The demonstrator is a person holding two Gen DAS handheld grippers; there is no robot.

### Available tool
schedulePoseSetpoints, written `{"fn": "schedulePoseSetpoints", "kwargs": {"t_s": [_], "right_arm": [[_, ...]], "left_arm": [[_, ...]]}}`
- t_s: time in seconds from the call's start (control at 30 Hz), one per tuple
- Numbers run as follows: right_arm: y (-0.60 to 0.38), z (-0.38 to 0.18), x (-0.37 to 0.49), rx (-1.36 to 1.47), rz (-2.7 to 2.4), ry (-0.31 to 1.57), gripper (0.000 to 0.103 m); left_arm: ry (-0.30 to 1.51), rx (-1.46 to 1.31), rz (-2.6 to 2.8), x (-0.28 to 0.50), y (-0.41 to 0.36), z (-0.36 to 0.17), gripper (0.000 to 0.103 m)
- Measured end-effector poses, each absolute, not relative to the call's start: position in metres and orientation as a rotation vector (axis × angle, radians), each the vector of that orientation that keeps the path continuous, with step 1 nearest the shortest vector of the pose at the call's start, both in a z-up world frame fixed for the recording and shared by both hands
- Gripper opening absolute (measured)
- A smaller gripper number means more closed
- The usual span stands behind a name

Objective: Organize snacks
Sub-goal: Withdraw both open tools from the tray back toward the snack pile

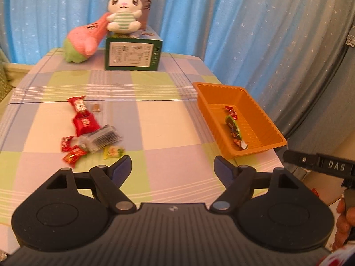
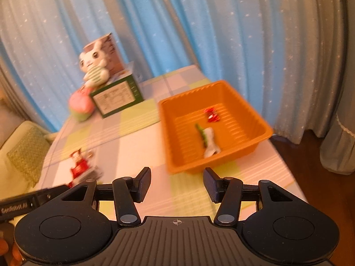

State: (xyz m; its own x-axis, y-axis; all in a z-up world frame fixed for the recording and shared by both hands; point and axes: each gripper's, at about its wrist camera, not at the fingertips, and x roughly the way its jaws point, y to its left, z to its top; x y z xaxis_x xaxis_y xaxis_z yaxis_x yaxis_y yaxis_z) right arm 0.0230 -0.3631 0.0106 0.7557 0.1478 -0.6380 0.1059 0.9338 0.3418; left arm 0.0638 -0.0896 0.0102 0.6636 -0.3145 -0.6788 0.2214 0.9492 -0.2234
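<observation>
Two snacks [image 1: 233,126] in orange tray [image 1: 261,110]

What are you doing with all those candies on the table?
Someone is tidying snacks into the orange tray, holding a pair of tongs in each hand. Two snacks already lie in the tray: a small red candy and a long green-and-white packet. A pile of snacks, mostly red wrappers, is waiting on the checked tablecloth. Both the left tongs and the right tongs are open and hold nothing. A toy bunny sits on a box at the back.
</observation>
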Motion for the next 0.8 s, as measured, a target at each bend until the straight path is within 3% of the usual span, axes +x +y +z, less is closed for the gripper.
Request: {"fn": "schedulePoseSetpoints", "kwargs": {"t_s": [0.8], "right_arm": [[-0.279,0.004,0.017,0.272,0.163,0.762,0.052]], "left_arm": [[0.792,-0.16,-0.139,0.038,0.006,0.001,0.08]]}}
